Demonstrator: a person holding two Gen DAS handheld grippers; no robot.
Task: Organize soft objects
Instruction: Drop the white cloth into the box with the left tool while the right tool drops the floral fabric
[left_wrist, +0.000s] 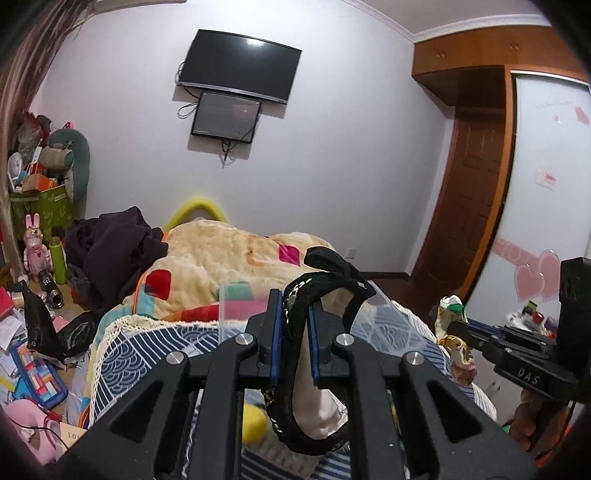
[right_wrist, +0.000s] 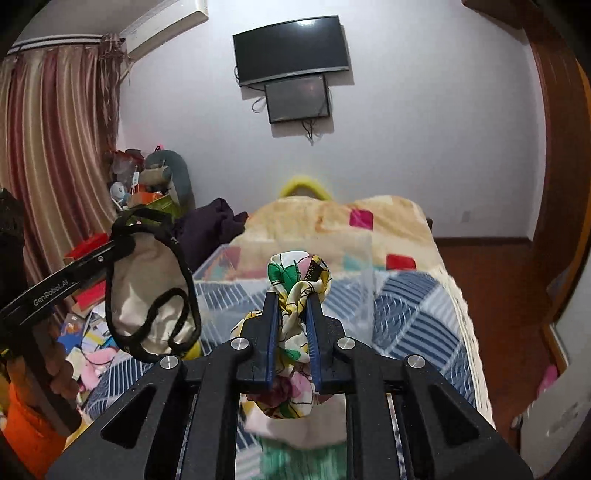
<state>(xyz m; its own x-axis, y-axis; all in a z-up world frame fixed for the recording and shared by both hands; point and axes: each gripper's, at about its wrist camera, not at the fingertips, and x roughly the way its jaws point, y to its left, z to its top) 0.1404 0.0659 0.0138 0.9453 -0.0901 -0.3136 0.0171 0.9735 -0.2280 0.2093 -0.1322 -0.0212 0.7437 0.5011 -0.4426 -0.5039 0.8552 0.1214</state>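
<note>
My left gripper is shut on a cream cloth bag with black trim, held up in the air over the bed; the bag and that gripper also show at the left of the right wrist view. My right gripper is shut on a bunched floral scarf in white, green, yellow and pink; the scarf and that gripper show at the right of the left wrist view. A clear plastic bin stands on the bed just ahead of both grippers.
The bed carries a blue patterned cover and a cream blanket with coloured squares. Dark clothes lie at its left side. The floor at the left is cluttered with papers and toys. A wooden door stands at the right.
</note>
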